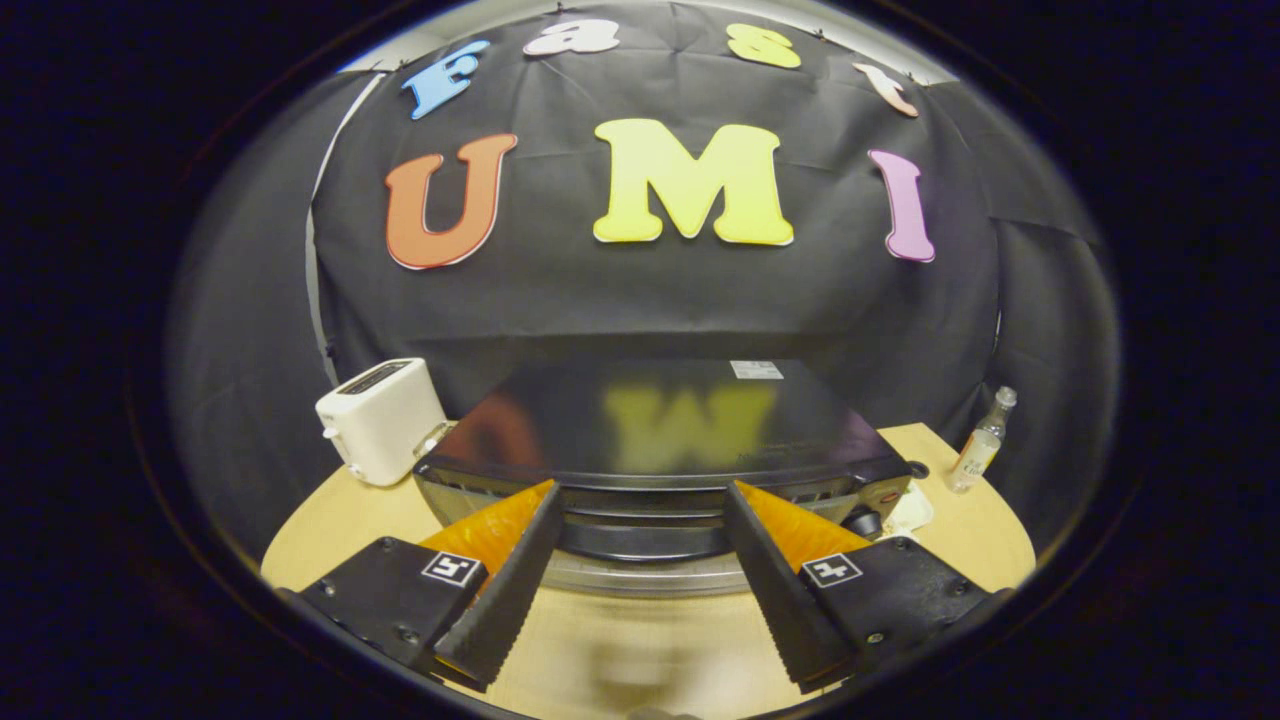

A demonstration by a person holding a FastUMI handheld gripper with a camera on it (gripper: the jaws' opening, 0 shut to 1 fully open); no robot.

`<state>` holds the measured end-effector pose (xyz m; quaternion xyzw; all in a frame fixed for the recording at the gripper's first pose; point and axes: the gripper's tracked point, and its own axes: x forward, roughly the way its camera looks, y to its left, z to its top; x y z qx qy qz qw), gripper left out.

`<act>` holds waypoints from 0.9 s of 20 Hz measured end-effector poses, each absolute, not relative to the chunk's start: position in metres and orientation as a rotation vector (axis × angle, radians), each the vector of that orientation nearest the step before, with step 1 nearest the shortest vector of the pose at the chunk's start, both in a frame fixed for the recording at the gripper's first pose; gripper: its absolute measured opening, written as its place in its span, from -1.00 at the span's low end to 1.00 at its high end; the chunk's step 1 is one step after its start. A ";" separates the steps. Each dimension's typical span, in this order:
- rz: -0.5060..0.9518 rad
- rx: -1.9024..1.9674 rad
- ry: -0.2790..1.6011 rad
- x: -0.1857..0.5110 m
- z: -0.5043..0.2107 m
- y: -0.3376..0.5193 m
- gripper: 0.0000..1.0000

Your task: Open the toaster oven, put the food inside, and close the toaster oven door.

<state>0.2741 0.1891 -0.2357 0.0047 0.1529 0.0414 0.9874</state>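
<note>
A black toaster oven [660,420] with a glossy top stands on the round wooden table [640,650], just ahead of me. I look down on its front edge. A dark handle bar [640,540] runs across the front, with a silvery strip below it; the door looks shut, though the steep angle hides most of it. My gripper [642,492] is open wide. Its fingertips reach the oven's upper front edge on either side of the handle, with nothing pressed between them. A control knob [862,520] sits at the oven's right front.
A white pop-up toaster [380,420] stands to the left of the oven. A small clear bottle [985,440] stands to the right near the table's edge. A white dish-like thing [912,508] lies by the oven's right corner. The booth's black cloth hangs behind.
</note>
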 end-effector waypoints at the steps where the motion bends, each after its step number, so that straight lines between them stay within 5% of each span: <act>1: 0.082 0.009 0.311 0.269 -0.237 0.189 1.00; 18: 0.068 -0.021 0.464 0.173 -0.308 0.182 1.00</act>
